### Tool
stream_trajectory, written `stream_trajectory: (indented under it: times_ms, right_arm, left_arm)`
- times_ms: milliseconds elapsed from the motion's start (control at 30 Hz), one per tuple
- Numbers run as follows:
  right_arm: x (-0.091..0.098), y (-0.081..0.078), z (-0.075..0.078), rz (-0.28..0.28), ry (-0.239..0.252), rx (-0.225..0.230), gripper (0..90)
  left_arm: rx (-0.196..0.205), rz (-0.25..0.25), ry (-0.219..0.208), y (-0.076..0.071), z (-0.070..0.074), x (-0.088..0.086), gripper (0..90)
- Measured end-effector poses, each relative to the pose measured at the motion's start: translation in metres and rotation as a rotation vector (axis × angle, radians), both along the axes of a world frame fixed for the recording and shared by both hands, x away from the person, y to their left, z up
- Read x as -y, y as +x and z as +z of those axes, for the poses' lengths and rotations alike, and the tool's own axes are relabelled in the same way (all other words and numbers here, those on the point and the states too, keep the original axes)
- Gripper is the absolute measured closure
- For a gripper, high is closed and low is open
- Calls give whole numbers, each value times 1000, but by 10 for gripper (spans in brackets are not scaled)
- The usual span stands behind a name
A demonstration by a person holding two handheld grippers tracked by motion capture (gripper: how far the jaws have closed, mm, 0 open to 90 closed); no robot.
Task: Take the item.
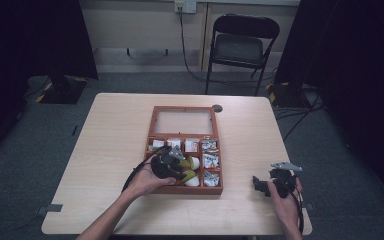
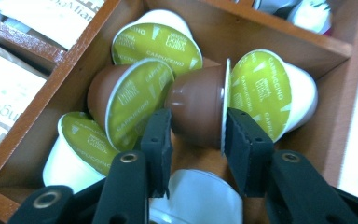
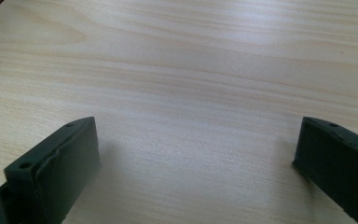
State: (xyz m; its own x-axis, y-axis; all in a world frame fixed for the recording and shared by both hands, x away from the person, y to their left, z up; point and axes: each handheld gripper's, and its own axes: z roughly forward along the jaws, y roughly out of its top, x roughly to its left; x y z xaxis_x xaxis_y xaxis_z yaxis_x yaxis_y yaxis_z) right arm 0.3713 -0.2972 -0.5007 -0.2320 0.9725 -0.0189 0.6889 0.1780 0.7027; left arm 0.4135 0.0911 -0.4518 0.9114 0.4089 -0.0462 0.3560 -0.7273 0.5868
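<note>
A brown capsule was clamped between the left gripper's jaws inside the wooden box; a straight lift was advisable. The right gripper was held agape over the worktop.

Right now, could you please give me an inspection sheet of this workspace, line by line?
Surface: light wooden table, bare around the box.
Job's things: wooden compartment box with its lid open; one compartment holds coffee capsules with green lids; a brown capsule lies on its side between the left jaws.
Clutter: white sachets in the far compartments, small packets in the right-hand ones.
Grippers: left gripper shut on the brown capsule, one pad on its base, the other on its lid rim; right gripper open, jaws wide over bare table.
Cables: black cable trailing from the left gripper; another runs down the far wall.
Surroundings: folding chair beyond the table, grey floor, dark curtains.
</note>
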Motion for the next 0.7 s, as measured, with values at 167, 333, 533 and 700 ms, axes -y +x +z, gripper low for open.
stream_trajectory:
  times_ms: [167,333,533,700]
  right_arm:
    - [0,0,0,0,0,0,0]
    - [0,0,0,0,0,0,0]
    - [0,0,0,-1,0,-1,0]
    - [0,0,0,0,0,0,0]
  left_arm:
    - [-5,1,-11,1,0,0,630]
    - [1,1,-24,0,2,-2,636]
    - [0,-3,-30,-1,4,-3,636]
    - [11,7,-34,-2,7,-5,636]
